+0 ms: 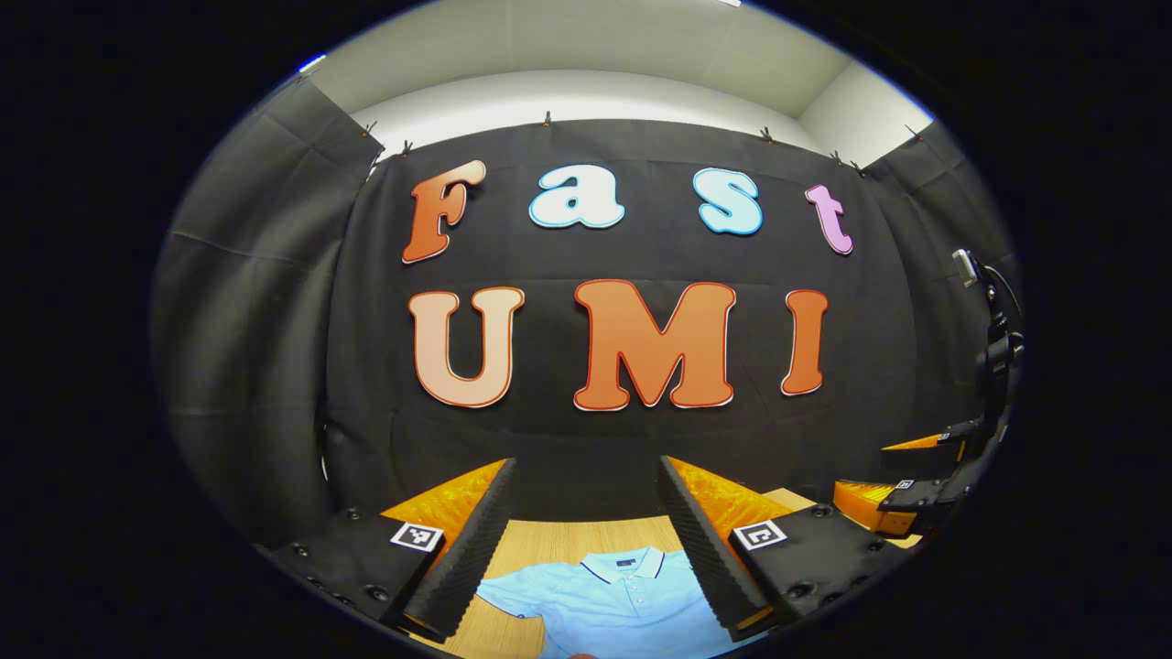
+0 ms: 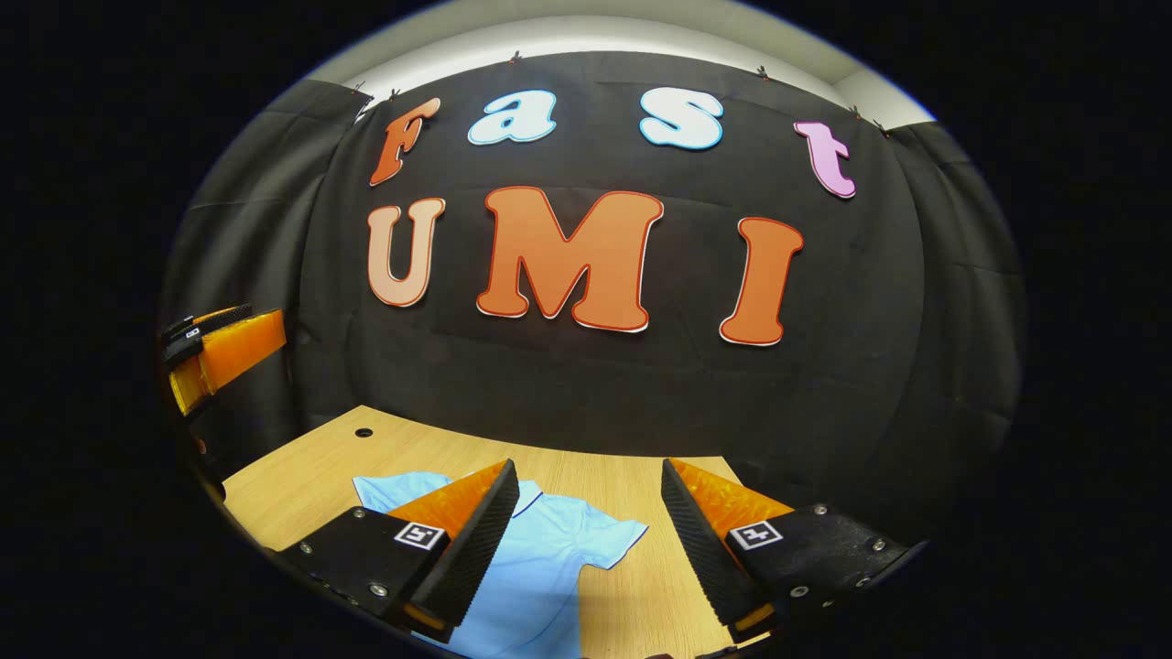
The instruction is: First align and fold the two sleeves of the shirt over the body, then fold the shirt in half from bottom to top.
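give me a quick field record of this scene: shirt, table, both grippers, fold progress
shirt: light blue polo shirt, lying flat on the table, collar toward the booth wall
sleeves: spread out to the sides, the sleeve seen in the right gripper view not folded over the body
table: light wooden table, with a small round hole near its far left corner
left gripper: fingers apart, above the shirt, holding nothing
right gripper: fingers apart, above the shirt's sleeve side, holding nothing
fold progress: no fold done yet
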`<state>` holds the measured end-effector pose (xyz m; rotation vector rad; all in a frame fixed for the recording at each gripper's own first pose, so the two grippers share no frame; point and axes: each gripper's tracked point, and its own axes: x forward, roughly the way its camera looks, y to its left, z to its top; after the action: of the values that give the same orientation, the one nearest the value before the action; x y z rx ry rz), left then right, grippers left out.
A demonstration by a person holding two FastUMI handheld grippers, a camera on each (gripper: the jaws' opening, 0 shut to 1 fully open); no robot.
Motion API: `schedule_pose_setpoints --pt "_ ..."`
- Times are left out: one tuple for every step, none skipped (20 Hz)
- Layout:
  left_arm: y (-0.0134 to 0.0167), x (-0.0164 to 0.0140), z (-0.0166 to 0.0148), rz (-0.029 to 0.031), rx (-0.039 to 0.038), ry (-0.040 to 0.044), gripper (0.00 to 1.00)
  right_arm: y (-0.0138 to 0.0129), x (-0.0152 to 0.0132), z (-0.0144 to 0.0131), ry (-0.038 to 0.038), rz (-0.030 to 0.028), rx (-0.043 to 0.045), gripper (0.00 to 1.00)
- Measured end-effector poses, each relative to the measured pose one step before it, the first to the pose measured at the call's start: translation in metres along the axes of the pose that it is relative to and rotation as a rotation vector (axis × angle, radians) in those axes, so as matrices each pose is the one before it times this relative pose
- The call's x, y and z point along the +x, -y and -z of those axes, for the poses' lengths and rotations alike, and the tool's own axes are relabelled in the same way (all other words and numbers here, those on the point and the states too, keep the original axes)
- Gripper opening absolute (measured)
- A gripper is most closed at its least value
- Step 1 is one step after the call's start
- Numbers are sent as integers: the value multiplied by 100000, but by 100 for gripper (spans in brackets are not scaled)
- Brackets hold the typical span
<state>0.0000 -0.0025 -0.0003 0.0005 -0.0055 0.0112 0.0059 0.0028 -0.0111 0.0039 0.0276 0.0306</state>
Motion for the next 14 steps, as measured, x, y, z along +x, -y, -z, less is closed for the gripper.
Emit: schedule_pose_setpoints --pt "-28 55 -169 -200 116 312 99 86 -4 26 -199 69 66 98" --pt "25 -172 97 3 169 216 99 -6 32 203 -375 3 -59 97" --pt "-11 -136 -139 -65 160 87 99 13 26 155 -368 28 -78 97" --pt "-18 -43 -30 15 139 56 99 60 21 161 -500 86 -87 98" --pt "125 -172 -48 49 43 -11 99 22 66 157 -737 72 -50 98" --pt "73 47 78 101 -73 223 99 156 110 286 -882 221 117 98" --pt "39 -87 -185 57 116 220 99 9 71 213 -874 -66 264 97" --pt "-18 23 -54 -171 350 521 100 -28 50 61 -492 -35 334 97" --pt "83 21 -297 -65 109 614 99 38 174 -18 -516 95 164 98" --pt "79 -132 -159 -62 -23 484 99 -11 238 191 -468 -40 53 98" --pt "13 -48 -57 209 -46 160 99 62 234 58 -590 221 -36 98" --pt "38 -138 -21 -105 119 140 99 77 361 218 -809 0 63 97" --pt "-38 -7 -155 -105 320 307 99 78 376 168 -955 192 204 98" --pt "-9 64 -29 -326 469 533 99 61 412 148 -957 18 260 98"
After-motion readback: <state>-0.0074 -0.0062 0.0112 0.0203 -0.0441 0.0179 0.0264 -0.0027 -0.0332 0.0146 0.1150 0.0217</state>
